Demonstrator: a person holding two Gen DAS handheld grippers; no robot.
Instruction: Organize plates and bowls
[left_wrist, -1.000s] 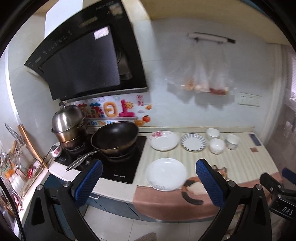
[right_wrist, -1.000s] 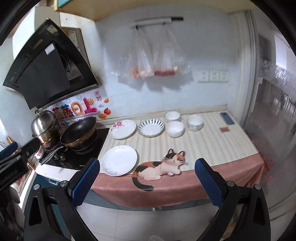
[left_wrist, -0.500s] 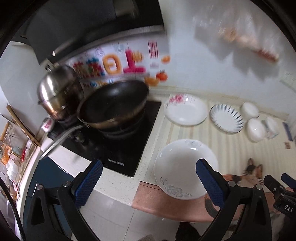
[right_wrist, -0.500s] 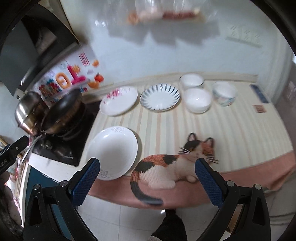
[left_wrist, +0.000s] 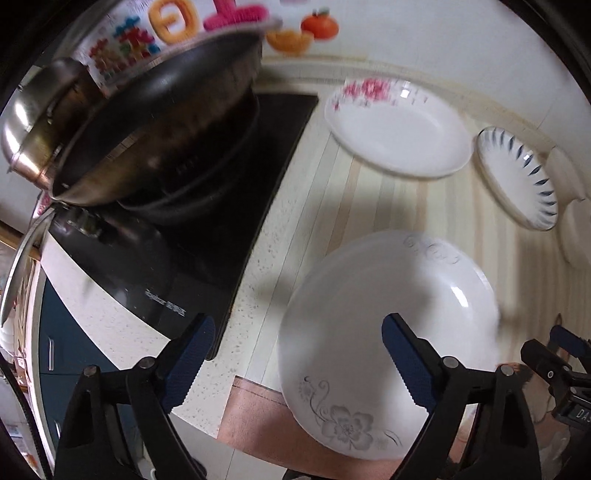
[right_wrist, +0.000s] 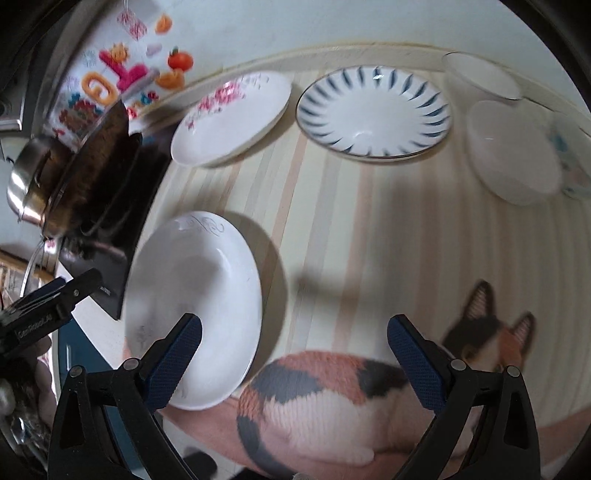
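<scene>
A white plate with a grey flower print (left_wrist: 388, 325) (right_wrist: 195, 306) lies at the counter's front edge. Behind it lie a pink-flowered plate (left_wrist: 399, 129) (right_wrist: 229, 118) and a blue-striped plate (left_wrist: 517, 177) (right_wrist: 373, 110). White bowls (right_wrist: 513, 151) stand to the right of those. My left gripper (left_wrist: 299, 365) is open above the front plate's left rim, its right finger over the plate. My right gripper (right_wrist: 295, 358) is open above the plate's right rim, its left finger over the plate. Both are empty.
A dark wok (left_wrist: 159, 122) sits on a black cooktop (left_wrist: 221, 221) at the left, with a steel pot (right_wrist: 26, 184) behind it. A striped mat with a cat picture (right_wrist: 369, 387) covers the counter. The counter's front edge is right below the grippers.
Both grippers have moved down and forward toward the counter, closing on the front white plate. Both stay open. The dishes have not moved.
</scene>
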